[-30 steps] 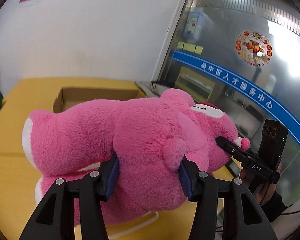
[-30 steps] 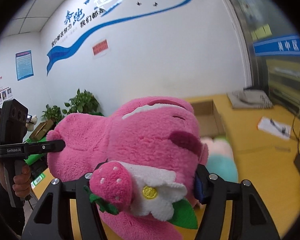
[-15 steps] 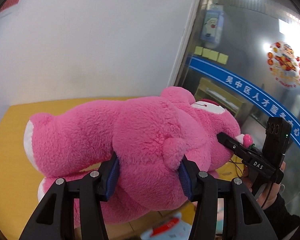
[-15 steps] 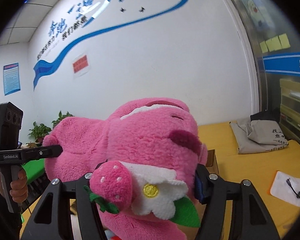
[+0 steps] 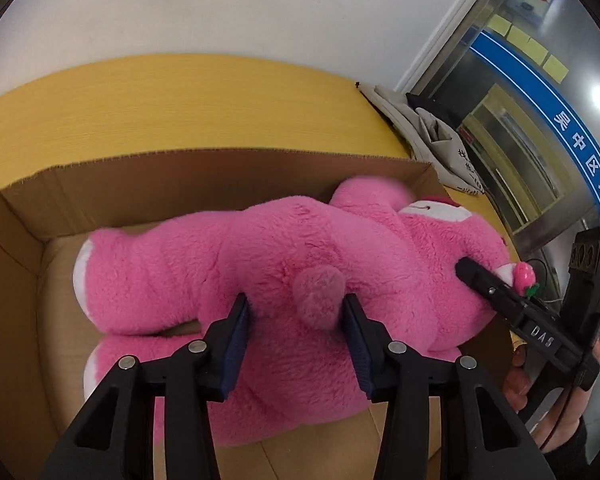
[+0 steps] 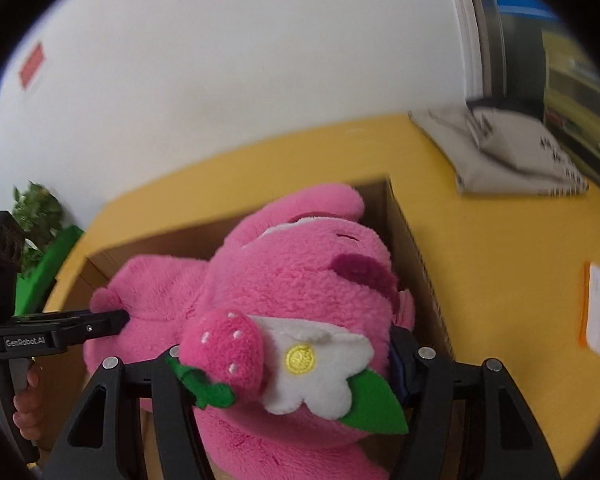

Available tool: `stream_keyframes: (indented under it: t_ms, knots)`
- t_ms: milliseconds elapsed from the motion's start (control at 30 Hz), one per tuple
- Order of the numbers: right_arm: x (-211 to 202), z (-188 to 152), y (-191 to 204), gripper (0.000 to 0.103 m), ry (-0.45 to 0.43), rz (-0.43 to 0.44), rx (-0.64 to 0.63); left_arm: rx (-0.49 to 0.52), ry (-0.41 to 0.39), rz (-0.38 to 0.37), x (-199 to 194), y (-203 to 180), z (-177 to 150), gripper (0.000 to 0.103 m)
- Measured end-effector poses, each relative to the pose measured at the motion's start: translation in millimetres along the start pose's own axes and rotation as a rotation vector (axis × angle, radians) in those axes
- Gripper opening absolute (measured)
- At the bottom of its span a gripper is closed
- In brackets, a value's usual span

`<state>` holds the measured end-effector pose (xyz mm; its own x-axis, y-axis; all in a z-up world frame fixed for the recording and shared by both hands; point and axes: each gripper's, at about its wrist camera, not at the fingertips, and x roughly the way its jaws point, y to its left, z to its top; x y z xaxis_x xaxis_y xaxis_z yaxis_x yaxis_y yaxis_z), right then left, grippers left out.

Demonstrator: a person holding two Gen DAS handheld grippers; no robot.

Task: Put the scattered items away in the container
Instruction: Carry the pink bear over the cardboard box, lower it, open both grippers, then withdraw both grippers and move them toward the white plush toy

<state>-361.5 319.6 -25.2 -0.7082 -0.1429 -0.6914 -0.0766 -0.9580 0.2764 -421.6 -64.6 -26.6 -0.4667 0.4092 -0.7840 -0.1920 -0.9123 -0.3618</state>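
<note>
**Pink plush bear held over the cardboard box by both grippers**

I have the pink plush bear clamped from two ends, and I place everything here against the cardboard box. The bear lies lengthwise across the box's open top, its legs and white-soled feet over the inside near the box's left wall, its head reaching past the right-hand wall. I cannot tell whether its underside touches the box floor.

My left gripper is pinched nearly as tight as it goes on the bear's rump, the blue pads sunk into the fur on either side of the small round tail. It points down into the box from the near side.

My right gripper is at the head end, above the box's right-hand wall. Its jaws stand partly apart with the head filling the gap between them and the fur bulging around the fingers, so it has hold of the bear. A plush strawberry and a white flower on the head hide the left finger.

The box rests on a yellow table. A folded grey cloth bag lies on the table beyond the box's far right corner, apart from it.
</note>
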Motion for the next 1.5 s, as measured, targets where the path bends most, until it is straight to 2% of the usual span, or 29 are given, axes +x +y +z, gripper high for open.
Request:
stream_keyframes:
  t_ms: [67,133,200,267,333,400,500,600,700,733,833,933,1033,1233,1500]
  knots:
    - [3.6,2.2,-4.3,0.067,0.009,0.006,0.016,0.001,-0.005,-0.002,0.3,-0.6,0.9,0.052]
    - [8.3,3.4,-9.3,0.068,0.015,0.006,0.034,-0.009,-0.007,0.026,2.9,2.8,0.3,0.063]
    - [9.6,4.7,-10.5,0.074,0.005,-0.003,0.047,-0.029,-0.013,0.033,-0.9,6.8,0.1,0.064]
    - [13.4,9.4,-9.3,0.087,0.010,-0.030,0.039,-0.027,-0.026,0.030,-11.3,11.7,-3.1,0.064]
    - [6.3,9.1,-9.4,0.088,0.010,-0.040,0.033,0.000,-0.054,0.055,-29.7,7.6,-6.1,0.063]
    - [-12.6,10.8,-6.6,0.088,0.007,-0.034,0.016,0.027,-0.101,0.084,-52.9,-1.5,-8.4,0.066]
    - [-67.3,10.5,4.2,0.090,-0.066,-0.006,-0.046,0.036,-0.201,0.079,-114.4,-10.9,-33.3,0.087]
    - [-127.0,-4.9,13.6,0.103,-0.122,0.018,-0.081,0.071,-0.308,0.141,-178.9,-26.0,-73.4,0.102]
    - [-186.7,-40.8,31.9,0.103,-0.166,0.050,-0.141,0.120,-0.372,0.246,-226.4,-51.9,-121.3,0.103]
    - [-197.9,-47.5,35.7,0.103,-0.173,0.063,-0.152,0.139,-0.380,0.270,-237.4,-59.6,-138.5,0.103]
    - [-242.0,-97.6,54.7,0.103,-0.192,0.092,-0.185,0.196,-0.396,0.329,-261.5,-82.6,-193.9,0.103]
    - [-265.5,-138.8,70.4,0.103,-0.194,0.073,-0.208,0.183,-0.417,0.341,-278.4,-96.1,-246.7,0.103]
    - [-284.7,-178.1,88.7,0.103,-0.182,0.056,-0.231,0.141,-0.419,0.300,-287.5,-102.3,-285.6,0.103]
    - [-307.7,-226.0,115.1,0.103,-0.165,0.052,-0.286,0.145,-0.425,0.309,-291.5,-115.8,-327.4,0.103]
    - [-319.4,-243.9,126.4,0.103,-0.174,0.040,-0.311,0.110,-0.434,0.276,-291.8,-112.7,-345.4,0.103]
